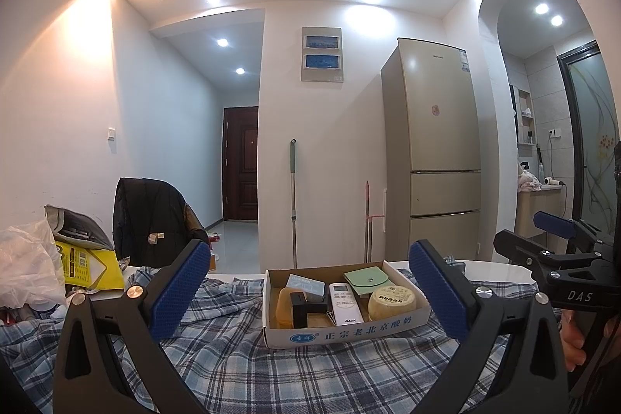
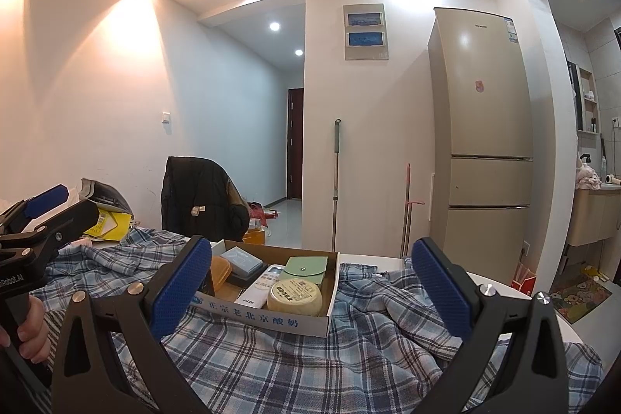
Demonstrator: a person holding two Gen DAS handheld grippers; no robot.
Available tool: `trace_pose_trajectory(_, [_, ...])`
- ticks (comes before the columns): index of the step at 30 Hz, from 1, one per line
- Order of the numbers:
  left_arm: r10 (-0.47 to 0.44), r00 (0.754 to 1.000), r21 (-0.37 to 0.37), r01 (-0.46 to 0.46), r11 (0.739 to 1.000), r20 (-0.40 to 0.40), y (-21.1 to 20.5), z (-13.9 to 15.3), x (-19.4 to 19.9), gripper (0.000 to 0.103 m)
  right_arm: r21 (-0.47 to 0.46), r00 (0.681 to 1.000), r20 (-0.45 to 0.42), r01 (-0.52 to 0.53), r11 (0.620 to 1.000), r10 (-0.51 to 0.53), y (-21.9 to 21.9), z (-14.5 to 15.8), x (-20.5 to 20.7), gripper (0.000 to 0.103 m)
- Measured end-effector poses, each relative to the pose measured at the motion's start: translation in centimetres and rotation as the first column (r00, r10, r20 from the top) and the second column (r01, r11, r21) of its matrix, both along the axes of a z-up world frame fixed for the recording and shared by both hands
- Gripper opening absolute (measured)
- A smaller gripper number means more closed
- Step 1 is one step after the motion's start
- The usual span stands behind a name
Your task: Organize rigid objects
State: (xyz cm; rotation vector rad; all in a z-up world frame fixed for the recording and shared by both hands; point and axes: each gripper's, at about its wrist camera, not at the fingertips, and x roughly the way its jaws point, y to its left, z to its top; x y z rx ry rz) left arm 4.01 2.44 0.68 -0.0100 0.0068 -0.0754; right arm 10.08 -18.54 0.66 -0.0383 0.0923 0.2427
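While its jaws stand wide apart and empty, the left gripper (image 1: 310, 293) faces a cardboard box (image 1: 341, 330) on a plaid cloth (image 1: 240, 367) covering the bench; inside the box lie a white remote (image 1: 345, 303), a round yellow tin (image 1: 391, 302) and a green pouch (image 1: 368, 280). From the right wrist, the right gripper (image 2: 310, 291), likewise spread open and empty, hovers just before the same box (image 2: 271, 321), the remote (image 2: 261, 285) beside the tin (image 2: 295, 297).

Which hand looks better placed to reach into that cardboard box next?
Probably the left gripper: the cardboard box sits squarely between its open fingers. From the right gripper, also open, the box lies off toward its left finger.
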Motion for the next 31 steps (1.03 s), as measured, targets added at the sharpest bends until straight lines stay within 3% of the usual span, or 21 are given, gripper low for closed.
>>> trace_pose_trajectory(31, [0.012, 1.0, -0.004, -0.012, 1.0, -0.001, -0.49, -0.57, 0.46, 0.103, -0.009, 1.0, 0.003, -0.02, 1.0, 0.02, -0.22, 0.16, -0.11, 0.103])
